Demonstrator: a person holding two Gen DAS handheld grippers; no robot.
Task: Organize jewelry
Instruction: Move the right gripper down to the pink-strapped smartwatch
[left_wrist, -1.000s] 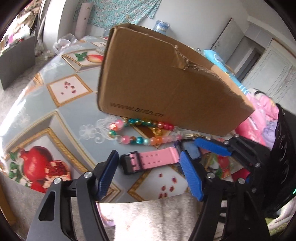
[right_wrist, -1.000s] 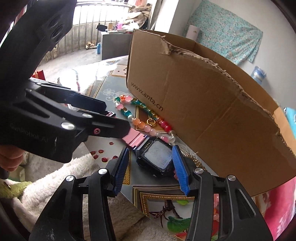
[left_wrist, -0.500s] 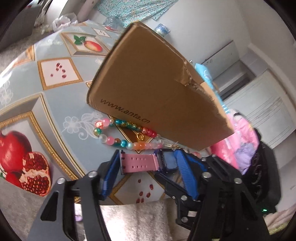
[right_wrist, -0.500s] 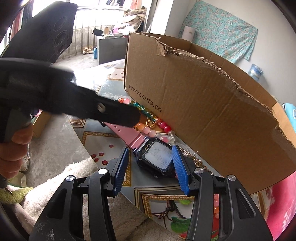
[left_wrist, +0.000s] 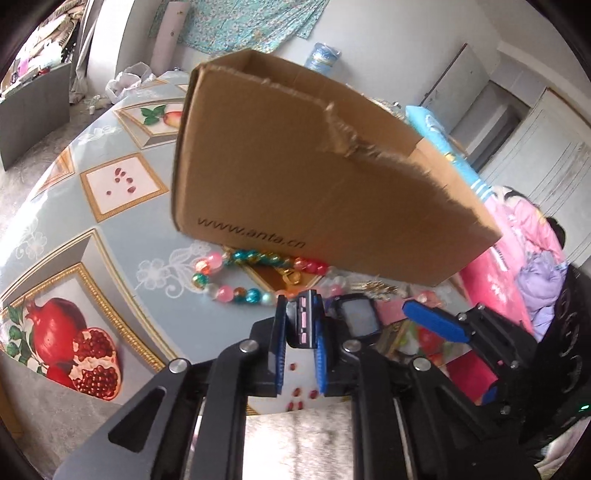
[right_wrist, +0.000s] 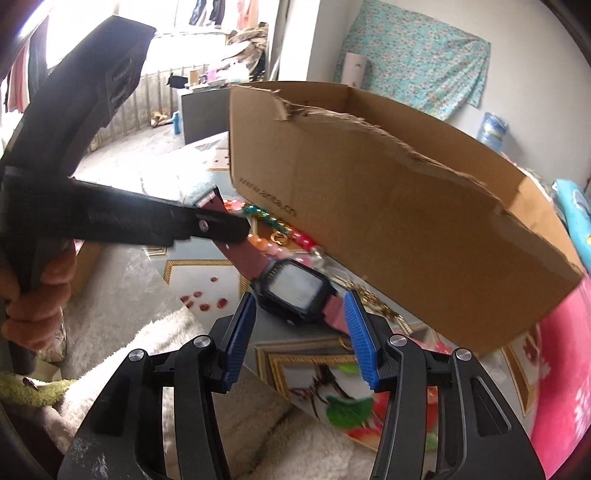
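Note:
A black digital watch (right_wrist: 295, 290) with a pink strap (right_wrist: 245, 258) lies on the patterned table (left_wrist: 110, 229), just in front of a torn cardboard box (left_wrist: 314, 177). My left gripper (left_wrist: 301, 325) is closing, and its blue pads pinch the buckle end of the strap, which stands on edge. The watch face (left_wrist: 356, 317) sits just to its right. In the right wrist view the left gripper (right_wrist: 229, 221) lifts the strap at a slant. My right gripper (right_wrist: 299, 325) is open, with the watch case between its fingertips. A coloured bead bracelet (left_wrist: 236, 275) lies against the box.
A gold chain (right_wrist: 373, 299) lies beside the watch under the box wall. A person's hand (right_wrist: 37, 288) holds the left gripper's handle. White fleece (right_wrist: 147, 339) covers the table's near edge. Pink bedding (left_wrist: 517, 240) is piled to the right.
The left jaws went from wide open around the strap to pinching its buckle end. The strap lifted and turned on edge, and the watch case swung round between the right fingers.

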